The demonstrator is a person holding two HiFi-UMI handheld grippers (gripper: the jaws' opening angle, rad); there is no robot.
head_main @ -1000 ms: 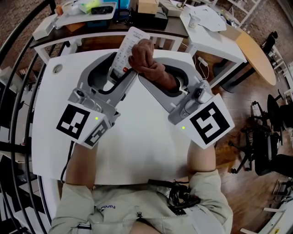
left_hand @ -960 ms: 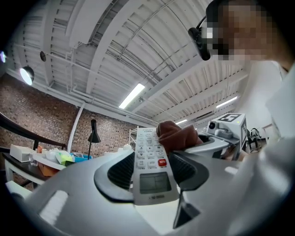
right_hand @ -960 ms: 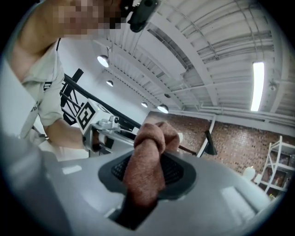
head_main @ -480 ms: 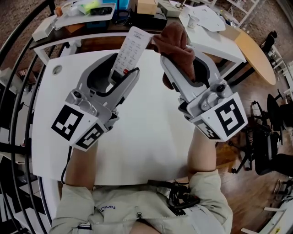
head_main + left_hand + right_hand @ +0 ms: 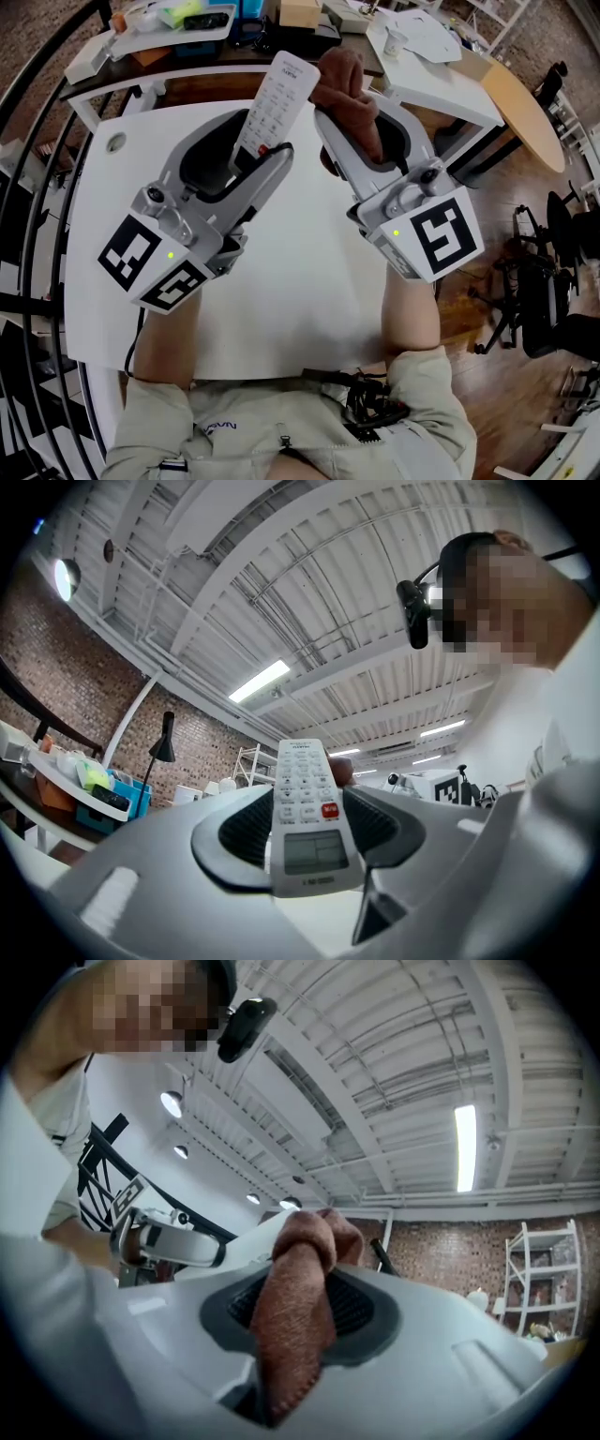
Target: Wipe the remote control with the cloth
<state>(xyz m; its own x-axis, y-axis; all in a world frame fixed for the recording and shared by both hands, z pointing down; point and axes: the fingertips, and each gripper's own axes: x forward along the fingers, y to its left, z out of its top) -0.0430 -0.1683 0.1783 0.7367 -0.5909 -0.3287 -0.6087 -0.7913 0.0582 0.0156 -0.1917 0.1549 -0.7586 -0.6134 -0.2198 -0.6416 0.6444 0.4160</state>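
Note:
A white remote control [image 5: 277, 98] stands up out of my left gripper [image 5: 255, 142], which is shut on its lower end; its buttons and small screen face the left gripper view [image 5: 305, 817]. A brown cloth [image 5: 349, 86] is bunched in my right gripper [image 5: 361, 127], which is shut on it. In the head view the cloth's top lies against the remote's upper right edge. The right gripper view shows the cloth [image 5: 300, 1307] hanging between the dark pads [image 5: 361, 1307]. Both grippers are held above the white table [image 5: 300, 281].
Behind the table stands a desk with a tray of small items [image 5: 178, 19] and a cardboard box [image 5: 302, 11]. A white side table with papers [image 5: 431, 47] is at the back right. Black railing [image 5: 37, 187] runs along the left; an office chair [image 5: 553, 300] stands at right.
One second ago the cloth was pressed on the remote's upper part. The right gripper then swung away to the right and has now come back beside the remote. The left gripper has rolled slightly.

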